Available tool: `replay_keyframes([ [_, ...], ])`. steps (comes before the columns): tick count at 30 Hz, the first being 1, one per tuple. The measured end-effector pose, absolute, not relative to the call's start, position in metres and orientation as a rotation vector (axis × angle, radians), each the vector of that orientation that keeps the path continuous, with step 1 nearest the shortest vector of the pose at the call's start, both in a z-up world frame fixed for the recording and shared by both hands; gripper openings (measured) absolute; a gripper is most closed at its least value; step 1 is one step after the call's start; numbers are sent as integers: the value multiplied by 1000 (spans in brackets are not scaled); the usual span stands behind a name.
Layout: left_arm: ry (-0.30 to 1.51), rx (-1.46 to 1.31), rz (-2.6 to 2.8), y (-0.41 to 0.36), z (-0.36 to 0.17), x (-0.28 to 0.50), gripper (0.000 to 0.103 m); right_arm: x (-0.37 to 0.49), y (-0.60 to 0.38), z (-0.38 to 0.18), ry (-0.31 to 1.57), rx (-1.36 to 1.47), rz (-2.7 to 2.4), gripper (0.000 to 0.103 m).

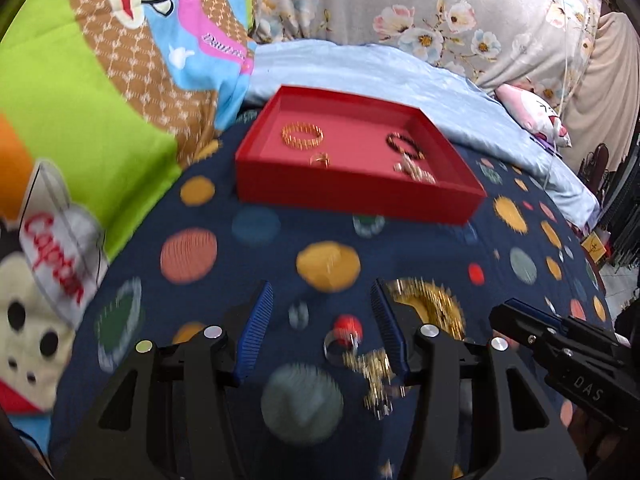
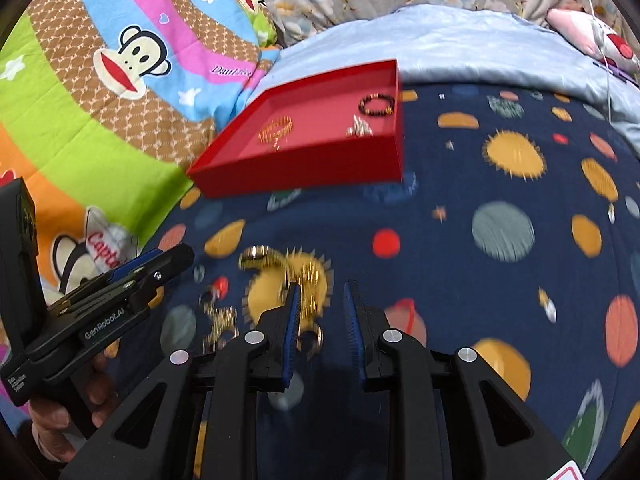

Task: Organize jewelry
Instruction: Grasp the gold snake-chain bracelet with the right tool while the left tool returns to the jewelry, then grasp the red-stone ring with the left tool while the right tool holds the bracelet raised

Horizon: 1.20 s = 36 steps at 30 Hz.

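Note:
A red tray (image 1: 352,196) (image 2: 304,172) lies on the dark planet-print cloth and holds a gold bracelet (image 1: 303,135) (image 2: 276,129), a dark bead bracelet (image 1: 404,145) (image 2: 377,105), a small gold ring (image 1: 320,160) and a silver piece (image 1: 414,171) (image 2: 359,128). Loose jewelry lies on the cloth near me: a gold chain piece (image 1: 376,376) (image 2: 220,320), a clear ring (image 1: 340,344) and more gold pieces (image 1: 436,308) (image 2: 308,276). My left gripper (image 1: 320,300) is open and empty over them. My right gripper (image 2: 320,292) is open and empty beside the gold pieces.
A colourful monkey-print blanket (image 1: 80,100) (image 2: 100,80) lies to the left. A light blue sheet (image 1: 380,76) (image 2: 480,40) and a floral cover (image 1: 420,8) lie behind the tray. The right gripper shows in the left wrist view (image 1: 560,340).

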<state>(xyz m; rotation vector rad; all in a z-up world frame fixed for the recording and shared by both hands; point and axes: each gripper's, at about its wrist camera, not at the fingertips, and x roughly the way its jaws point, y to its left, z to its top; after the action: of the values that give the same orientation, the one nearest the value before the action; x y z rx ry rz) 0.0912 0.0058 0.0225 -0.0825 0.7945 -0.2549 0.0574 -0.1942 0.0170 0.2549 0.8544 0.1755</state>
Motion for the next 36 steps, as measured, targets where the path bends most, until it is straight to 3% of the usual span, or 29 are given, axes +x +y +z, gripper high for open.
replay_keyframes([
  [2, 802, -81, -257, 6, 19, 81, 54, 50, -194, 14, 861, 256, 174, 22],
  [9, 811, -37, -244, 4, 8, 60, 56, 55, -179, 12, 881, 199, 215, 22],
  [13, 799, -21, -202, 11, 6, 59, 60, 70, -164, 15, 875, 134, 241, 30],
  [30, 850, -122, -208, 34, -3, 66, 60, 124, -127, 0, 921, -117, 357, 33],
  [32, 851, -123, -210, 34, -3, 66, 60, 125, -123, -2, 916, -129, 352, 30],
  [33, 852, -124, -210, 34, -3, 66, 60, 125, -122, -2, 916, -132, 354, 24],
  [34, 854, -125, -212, 34, -4, 67, 60, 125, -122, -2, 916, -128, 357, 12],
  [36, 856, -127, -213, 34, -4, 67, 60, 125, -124, -2, 919, -108, 356, 5],
])
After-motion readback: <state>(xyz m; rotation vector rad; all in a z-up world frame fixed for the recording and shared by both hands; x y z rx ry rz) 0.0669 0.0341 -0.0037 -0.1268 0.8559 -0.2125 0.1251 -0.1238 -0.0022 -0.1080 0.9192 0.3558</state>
